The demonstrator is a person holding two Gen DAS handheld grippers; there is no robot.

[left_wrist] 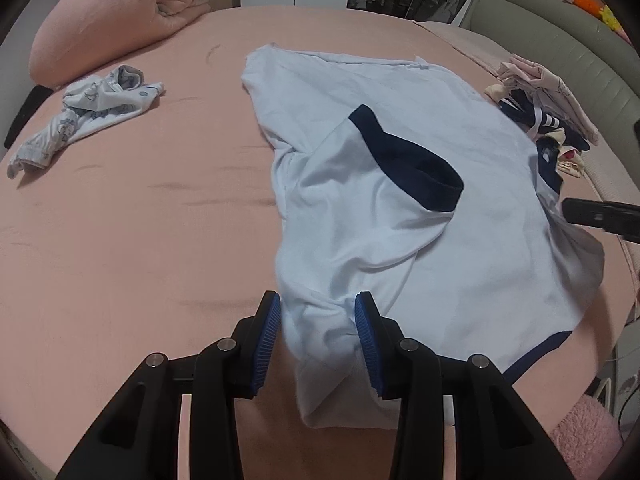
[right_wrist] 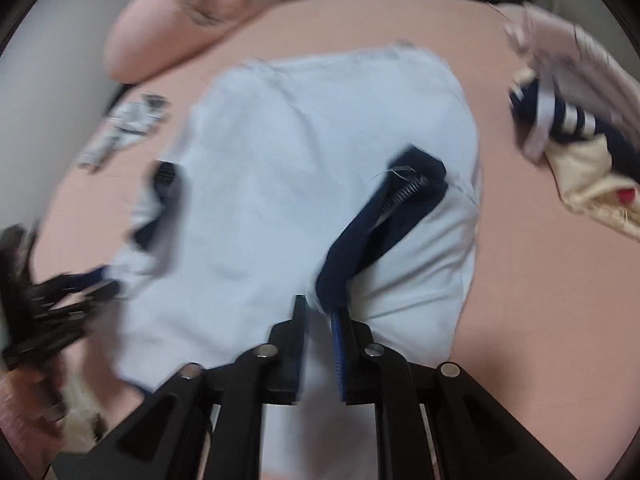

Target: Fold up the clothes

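In the left wrist view, the left gripper (left_wrist: 316, 320) pinches a bunched fold of the pale blue cotton T-shirt with navy cuffs (left_wrist: 400, 184), which spreads ahead of it across the pink bedsheet (left_wrist: 120, 220). In the blurred right wrist view, the right gripper (right_wrist: 320, 320) holds its jaws narrow around shirt fabric just below the navy collar (right_wrist: 384, 224).

— Left gripper (left_wrist: 316, 320)?
— Angled steeply down, blue pads (left_wrist: 269, 336) pinched on bunched cloth.
— Right gripper (right_wrist: 320, 320)?
— Also tilted down, jaws narrow, fabric caught between them, view blurred.
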